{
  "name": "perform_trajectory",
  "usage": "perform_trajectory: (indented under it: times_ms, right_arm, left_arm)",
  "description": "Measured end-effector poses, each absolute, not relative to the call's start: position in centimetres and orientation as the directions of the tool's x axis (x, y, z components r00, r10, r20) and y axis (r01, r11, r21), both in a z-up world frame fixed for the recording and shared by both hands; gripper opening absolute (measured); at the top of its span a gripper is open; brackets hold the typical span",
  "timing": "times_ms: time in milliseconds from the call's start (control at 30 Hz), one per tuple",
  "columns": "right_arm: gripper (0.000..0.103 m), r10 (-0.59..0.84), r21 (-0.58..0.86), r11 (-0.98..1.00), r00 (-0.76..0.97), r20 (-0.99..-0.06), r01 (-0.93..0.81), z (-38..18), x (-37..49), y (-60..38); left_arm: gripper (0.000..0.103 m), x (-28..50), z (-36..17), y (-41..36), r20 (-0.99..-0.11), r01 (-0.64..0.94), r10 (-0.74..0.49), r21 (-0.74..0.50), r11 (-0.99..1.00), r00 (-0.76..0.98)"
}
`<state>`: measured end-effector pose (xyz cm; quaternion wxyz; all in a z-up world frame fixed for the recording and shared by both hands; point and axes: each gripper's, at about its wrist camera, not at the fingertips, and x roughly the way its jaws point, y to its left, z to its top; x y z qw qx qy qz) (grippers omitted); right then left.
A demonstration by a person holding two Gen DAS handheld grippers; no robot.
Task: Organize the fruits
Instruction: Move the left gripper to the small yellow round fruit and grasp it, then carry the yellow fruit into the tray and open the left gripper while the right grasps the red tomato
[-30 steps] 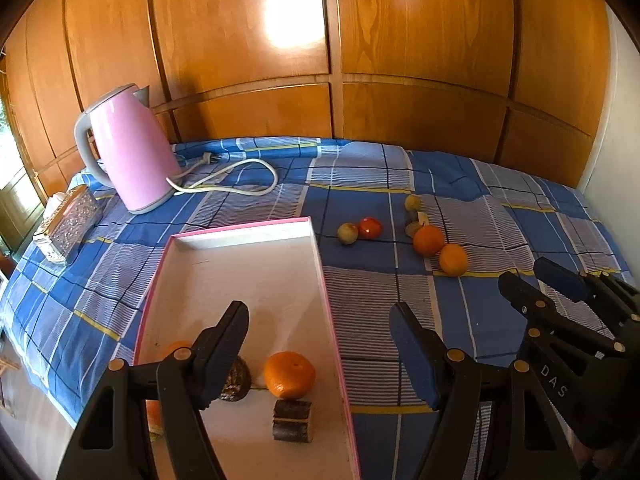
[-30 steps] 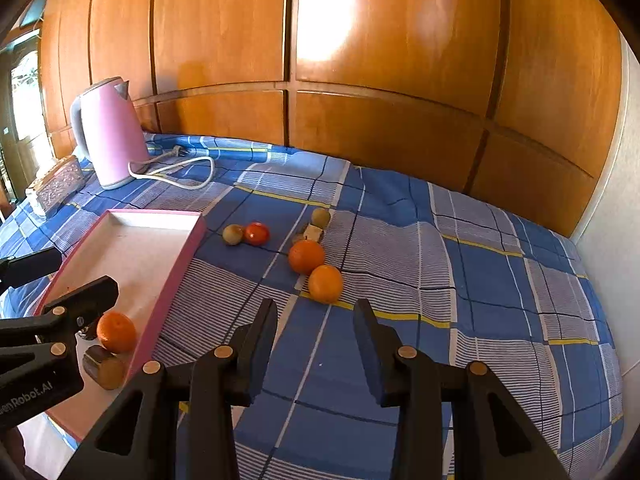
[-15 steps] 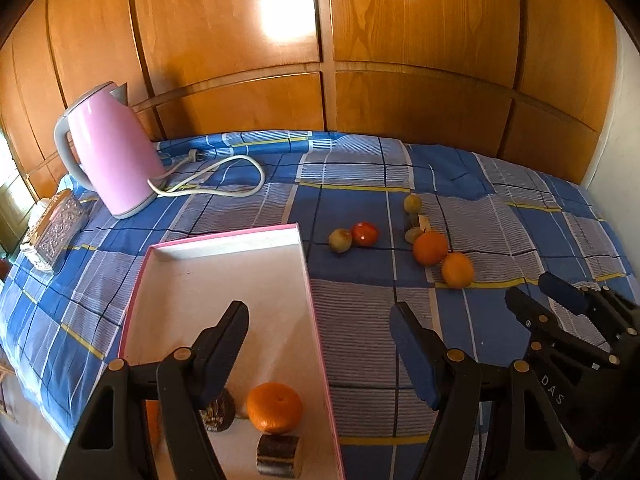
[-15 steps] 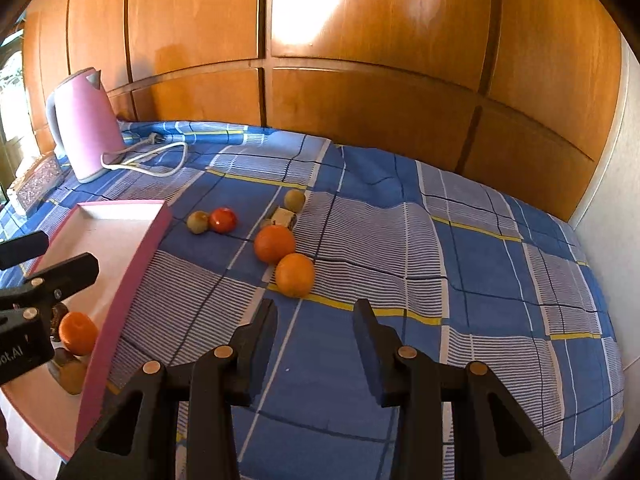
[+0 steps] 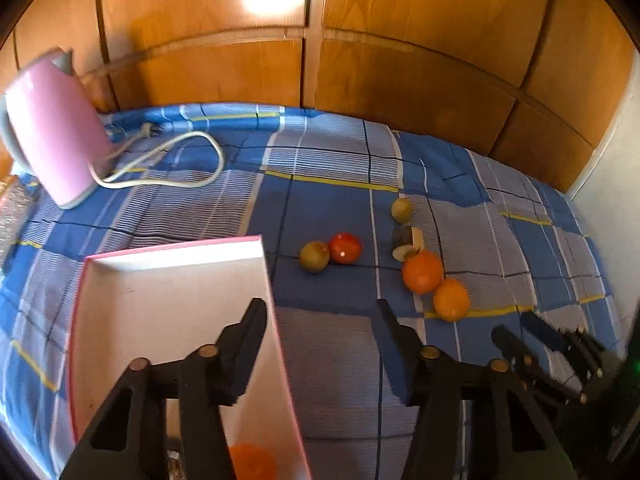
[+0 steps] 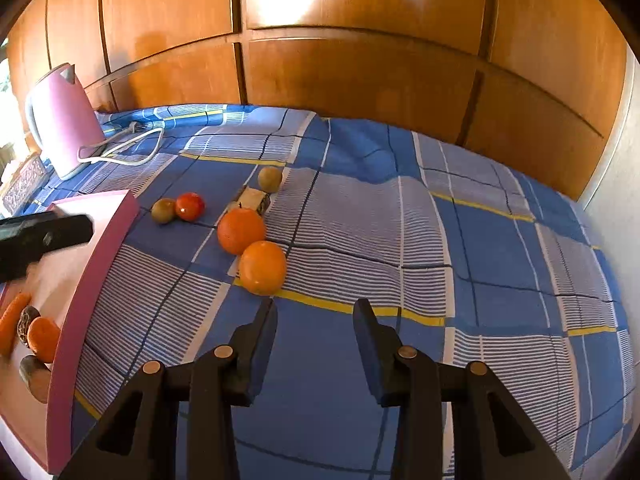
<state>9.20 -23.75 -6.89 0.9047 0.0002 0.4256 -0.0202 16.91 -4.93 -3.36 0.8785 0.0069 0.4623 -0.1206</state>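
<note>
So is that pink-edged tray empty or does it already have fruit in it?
Not empty: the tray holds an orange and a few other pieces.

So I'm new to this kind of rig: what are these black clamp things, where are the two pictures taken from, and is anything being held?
Each clamp is a hand-held two-finger gripper; a person carries one per hand. Each picture comes from a fisheye camera on a gripper, looking along its fingers. The left gripper, whose jaws have just been closing, and the right gripper both hold nothing. On the blue checked bedspread lie two oranges, a red tomato, small greenish fruits and a pink kettle. The pink-rimmed tray already holds an orange and a few other pieces.
</note>
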Motion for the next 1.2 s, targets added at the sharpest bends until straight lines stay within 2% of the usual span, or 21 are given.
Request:
perform_trajectory:
  times_ms: [100, 200, 567, 633, 733, 767, 1200]
  right_arm:
    - [0.04, -0.033, -0.013, 0.999, 0.633, -0.774, 0.035, -7.3, 9.3, -24.0]
    - [0.04, -0.03, -0.006, 0.999, 0.626, -0.779, 0.04, -7.6, 9.6, -24.4]
    - [0.04, -0.019, 0.016, 0.999, 0.623, -0.782, 0.051, -7.9, 10.4, -26.0]
    - [0.04, -0.018, 0.016, 0.999, 0.623, -0.782, 0.05, -7.9, 10.6, -26.0]
    - [0.04, -0.016, 0.017, 0.999, 0.624, -0.781, 0.047, -7.9, 10.9, -26.1]
    - [0.04, -0.016, 0.016, 0.999, 0.625, -0.781, 0.046, -7.8, 11.1, -26.0]
    - [0.04, 0.09, 0.095, 0.995, 0.61, -0.787, -0.024, -8.1, 13.2, -24.6]
  left_arm:
    - [0.046, 19.0, -4.1, -5.3, -0.83, 0.214, -0.199, -0.099, 0.972, 0.521]
    - [0.046, 20.7, -4.6, -6.3, -0.834, 0.237, -0.167, -0.045, 0.971, 0.526]
    - [0.048, 24.4, -8.3, -8.6, -0.882, 0.423, -0.128, 0.088, 0.902, 0.454]
    - [0.046, 24.7, -8.9, -8.5, -0.886, 0.446, -0.137, 0.085, 0.891, 0.443]
    - [0.036, 25.1, -9.5, -8.5, -0.891, 0.447, -0.139, 0.077, 0.891, 0.432]
    - [0.026, 25.2, -9.6, -8.5, -0.886, 0.443, -0.135, 0.085, 0.893, 0.443]
    - [0.025, 23.1, -8.8, -6.9, -0.87, 0.378, -0.201, -0.018, 0.926, 0.451]
